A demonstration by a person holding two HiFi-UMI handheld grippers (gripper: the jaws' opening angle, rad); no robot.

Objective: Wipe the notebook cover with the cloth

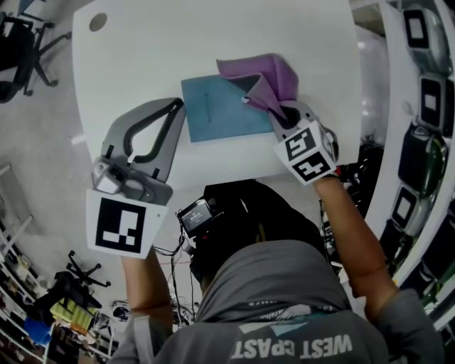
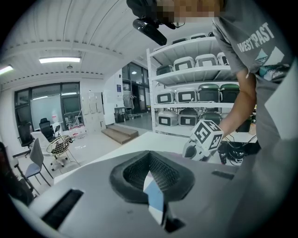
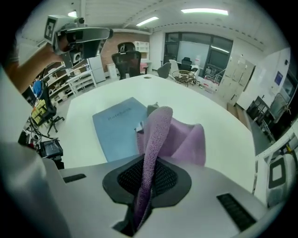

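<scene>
A blue notebook (image 1: 217, 110) (image 3: 116, 128) lies flat on the white table (image 1: 142, 57). A purple cloth (image 1: 263, 77) (image 3: 184, 139) is bunched at the notebook's right edge and partly overlaps its corner. My right gripper (image 1: 276, 112) (image 3: 143, 204) is shut on a fold of this cloth, which runs up between the jaws. My left gripper (image 1: 176, 106) (image 2: 154, 197) is held left of the notebook with its jaws together and nothing between them; only a thin sliver of notebook and table shows through. The right gripper's marker cube (image 2: 207, 134) shows in the left gripper view.
A round cable hole (image 1: 98, 22) sits at the table's far left. An office chair (image 1: 21, 50) stands beyond the table's left side. Shelves of storage boxes (image 1: 426, 99) line the right. The person stands at the table's near edge.
</scene>
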